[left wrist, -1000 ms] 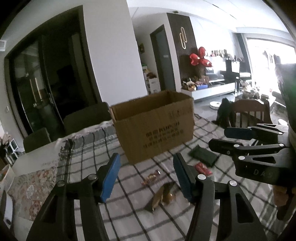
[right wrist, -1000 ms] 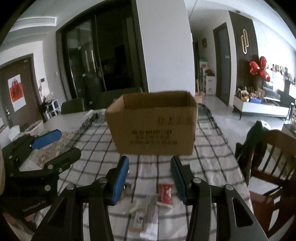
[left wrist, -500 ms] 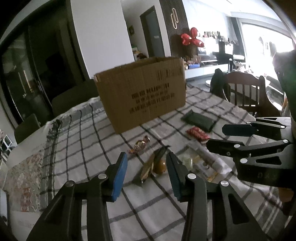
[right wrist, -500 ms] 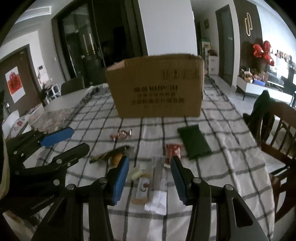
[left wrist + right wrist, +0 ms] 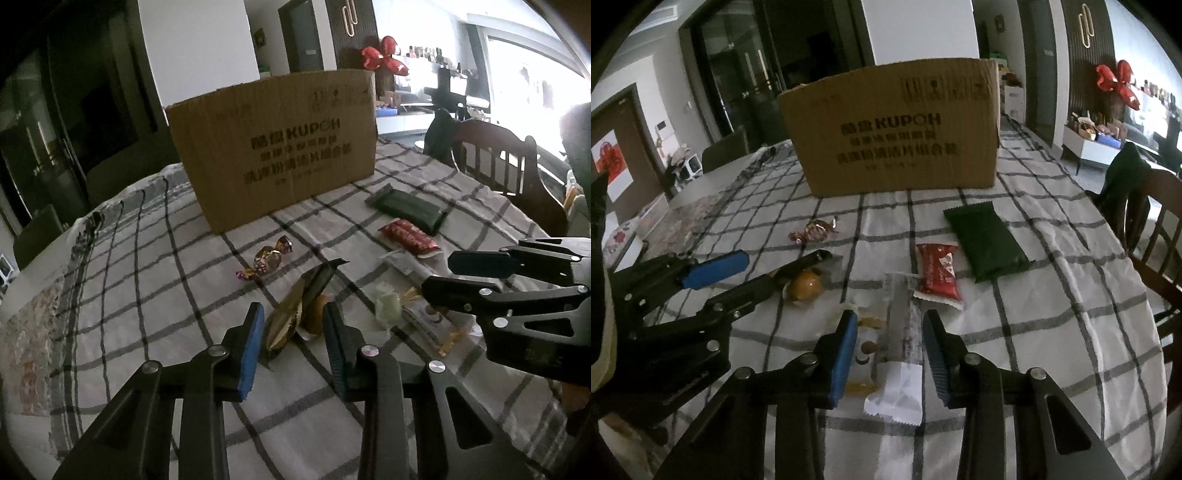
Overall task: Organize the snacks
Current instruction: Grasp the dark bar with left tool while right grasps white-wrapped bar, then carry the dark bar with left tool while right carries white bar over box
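Several snacks lie on the checked tablecloth (image 5: 147, 295) in front of a cardboard box (image 5: 277, 147) (image 5: 894, 129). My left gripper (image 5: 293, 325) (image 5: 757, 271) is low over a gold-brown wrapped snack (image 5: 288, 314) with an orange piece (image 5: 805, 288) beside it. Its jaws are closing, both pieces lie between the fingers, and the pads show no press. My right gripper (image 5: 889, 328) (image 5: 439, 273) straddles a long clear-wrapped snack (image 5: 899, 332), jaws closing and pads apart from it. Further out lie a red packet (image 5: 938, 275), a dark green packet (image 5: 988, 240) and a twist-wrapped candy (image 5: 814, 230).
A small pale green candy (image 5: 388, 310) lies between the two grippers. A wooden chair (image 5: 1160, 206) with a dark garment over it stands at the table's right edge. Floral cloth (image 5: 33, 332) covers the left end. The box blocks the table's far side.
Both grippers have come down toward the table and tipped further downward. Their jaws have narrowed, and the snacks now lie between the fingers rather than ahead of them.
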`<state>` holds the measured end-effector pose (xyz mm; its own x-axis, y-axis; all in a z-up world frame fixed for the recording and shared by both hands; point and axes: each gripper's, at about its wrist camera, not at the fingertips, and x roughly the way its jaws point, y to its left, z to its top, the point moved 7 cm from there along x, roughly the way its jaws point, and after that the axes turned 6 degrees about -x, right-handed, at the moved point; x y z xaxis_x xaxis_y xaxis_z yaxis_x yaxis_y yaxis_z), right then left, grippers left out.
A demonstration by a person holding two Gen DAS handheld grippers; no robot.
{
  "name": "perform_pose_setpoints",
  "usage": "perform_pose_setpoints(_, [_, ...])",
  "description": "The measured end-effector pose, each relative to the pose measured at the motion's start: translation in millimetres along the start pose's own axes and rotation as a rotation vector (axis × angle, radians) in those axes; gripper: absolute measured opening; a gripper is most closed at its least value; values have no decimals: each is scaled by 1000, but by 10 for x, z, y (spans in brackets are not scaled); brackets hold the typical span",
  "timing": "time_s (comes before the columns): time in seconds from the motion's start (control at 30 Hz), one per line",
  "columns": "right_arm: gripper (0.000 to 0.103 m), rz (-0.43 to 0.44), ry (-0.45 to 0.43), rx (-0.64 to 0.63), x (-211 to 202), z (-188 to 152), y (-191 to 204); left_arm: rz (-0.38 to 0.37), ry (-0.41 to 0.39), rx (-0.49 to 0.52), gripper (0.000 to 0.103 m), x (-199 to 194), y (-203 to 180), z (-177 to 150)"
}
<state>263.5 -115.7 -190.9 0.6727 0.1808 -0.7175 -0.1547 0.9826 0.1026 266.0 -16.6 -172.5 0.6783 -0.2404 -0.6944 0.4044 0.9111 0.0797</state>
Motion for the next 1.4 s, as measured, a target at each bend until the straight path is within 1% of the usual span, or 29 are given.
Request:
perform_pose_setpoints(0.1, [37,0,10,3,53,-13,-13,-4,11,-10,32,67,7,-9])
perform_pose_setpoints(0.13, [34,5,13,7,70,-19,-14,-4,15,-11,32,89,10,-14])
perform_pose_setpoints(0.17, [33,7,17,9,86,-19,-17,-1,20,-11,31,113,13,-21])
perform_pose_setpoints(0.23, [33,4,18,10,110,-17,-25,0,29,-15,29,156,24,-30])
perform_pose_setpoints(0.37, [31,2,27,13,163,-25,-43,1,28,-23,28,178,34,-19])
perform_pose_setpoints(0.47, [30,6,29,21,189,-26,-58,8,33,-26,25,194,41,-18])
perform_pose_setpoints(0.53, [27,18,32,26,203,-24,-56,10,36,-33,23,200,50,-12])
perform_pose_setpoints(0.57, [24,17,31,25,204,-17,-59,14,36,-36,23,202,57,-10])
perform_pose_setpoints(0.63, [22,17,31,24,207,-12,-66,23,35,-32,20,202,56,-8])
perform_pose_setpoints(0.77, [21,10,15,18,161,11,-59,30,17,-36,12,154,62,21])
perform_pose_setpoints(0.83, [21,6,-3,3,109,42,-35,26,10,-48,10,129,62,42])
perform_pose_setpoints(1.1, [21,27,-40,7,-40,141,-40,27,-44,-75,10,-64,30,171])
perform_pose_setpoints(1.4, [21,46,-87,9,-231,289,-46,3,-92,-112,10,-318,-8,368])
